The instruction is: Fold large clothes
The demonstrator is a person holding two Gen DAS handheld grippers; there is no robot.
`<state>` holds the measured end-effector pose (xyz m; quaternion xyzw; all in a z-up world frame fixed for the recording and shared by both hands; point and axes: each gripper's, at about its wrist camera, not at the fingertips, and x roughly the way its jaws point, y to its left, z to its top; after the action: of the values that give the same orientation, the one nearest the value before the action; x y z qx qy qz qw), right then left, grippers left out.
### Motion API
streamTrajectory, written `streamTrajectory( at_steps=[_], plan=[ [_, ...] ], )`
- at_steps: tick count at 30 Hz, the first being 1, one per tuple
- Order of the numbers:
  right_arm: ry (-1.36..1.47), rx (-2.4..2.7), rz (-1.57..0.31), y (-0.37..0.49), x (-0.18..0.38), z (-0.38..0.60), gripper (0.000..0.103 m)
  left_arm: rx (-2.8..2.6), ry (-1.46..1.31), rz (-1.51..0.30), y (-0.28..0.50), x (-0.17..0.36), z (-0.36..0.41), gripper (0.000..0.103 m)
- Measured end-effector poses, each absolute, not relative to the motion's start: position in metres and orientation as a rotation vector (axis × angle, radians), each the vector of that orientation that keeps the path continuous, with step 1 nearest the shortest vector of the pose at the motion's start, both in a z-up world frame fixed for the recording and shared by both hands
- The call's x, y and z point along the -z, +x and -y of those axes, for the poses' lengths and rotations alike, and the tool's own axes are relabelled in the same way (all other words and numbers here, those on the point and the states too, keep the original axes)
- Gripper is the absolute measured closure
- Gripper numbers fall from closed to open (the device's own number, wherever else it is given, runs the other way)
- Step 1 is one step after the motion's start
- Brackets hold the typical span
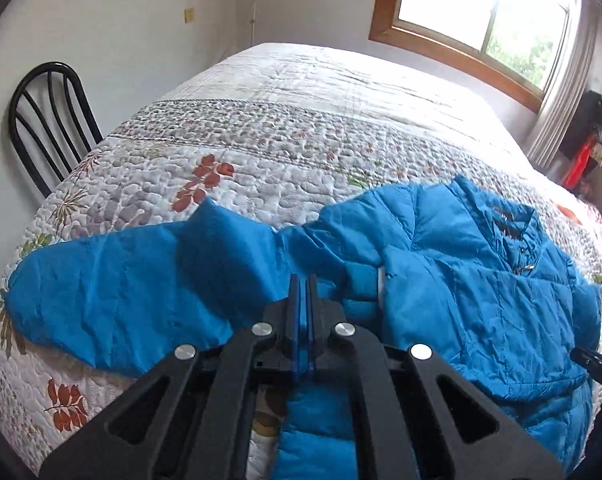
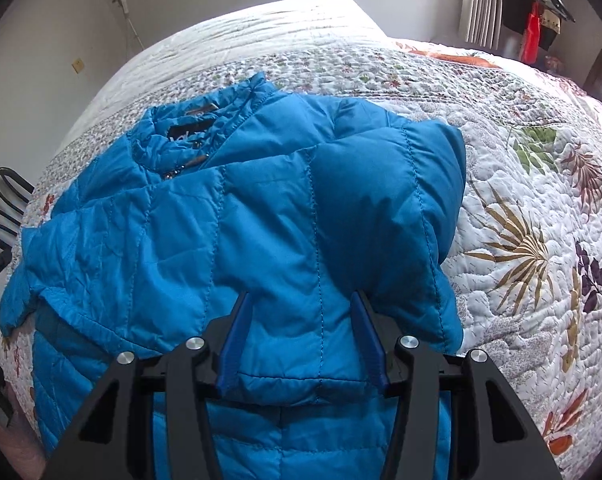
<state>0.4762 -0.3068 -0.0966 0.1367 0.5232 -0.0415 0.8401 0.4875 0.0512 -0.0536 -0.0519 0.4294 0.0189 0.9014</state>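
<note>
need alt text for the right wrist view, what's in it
A blue puffer jacket lies spread on a floral quilted bed, its right sleeve folded across the front. The right claw is over the sleeve's cuff end, blue fingers on either side of the fabric. A window and grey curtain are behind.

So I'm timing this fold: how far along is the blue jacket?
Done: in the right wrist view one sleeve already lies folded across the blue jacket on the bed. In hand: the right gripper straddles that sleeve's cuff; the left gripper is shut, empty. Left: the other sleeve is spread out sideways, and the body is unfolded.
</note>
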Motion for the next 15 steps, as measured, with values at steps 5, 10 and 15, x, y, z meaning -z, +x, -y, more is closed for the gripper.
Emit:
streamTrajectory(
  at_steps=[5, 10, 15],
  plan=[
    [0.289, 0.031, -1.063, 0.469, 0.078, 0.296, 0.051, 0.09, -0.081, -0.904, 0.478, 0.056, -0.014, 0.098],
    [0.261, 0.03, -1.11, 0.475, 0.093, 0.286, 0.051, 0.164, 0.043, -0.962, 0.478, 0.094, 0.034, 0.098],
    [0.27, 0.022, -1.152, 0.484, 0.118, 0.289, 0.051, 0.132, 0.087, -0.997, 0.485, 0.12, 0.038, 0.097]
  ],
)
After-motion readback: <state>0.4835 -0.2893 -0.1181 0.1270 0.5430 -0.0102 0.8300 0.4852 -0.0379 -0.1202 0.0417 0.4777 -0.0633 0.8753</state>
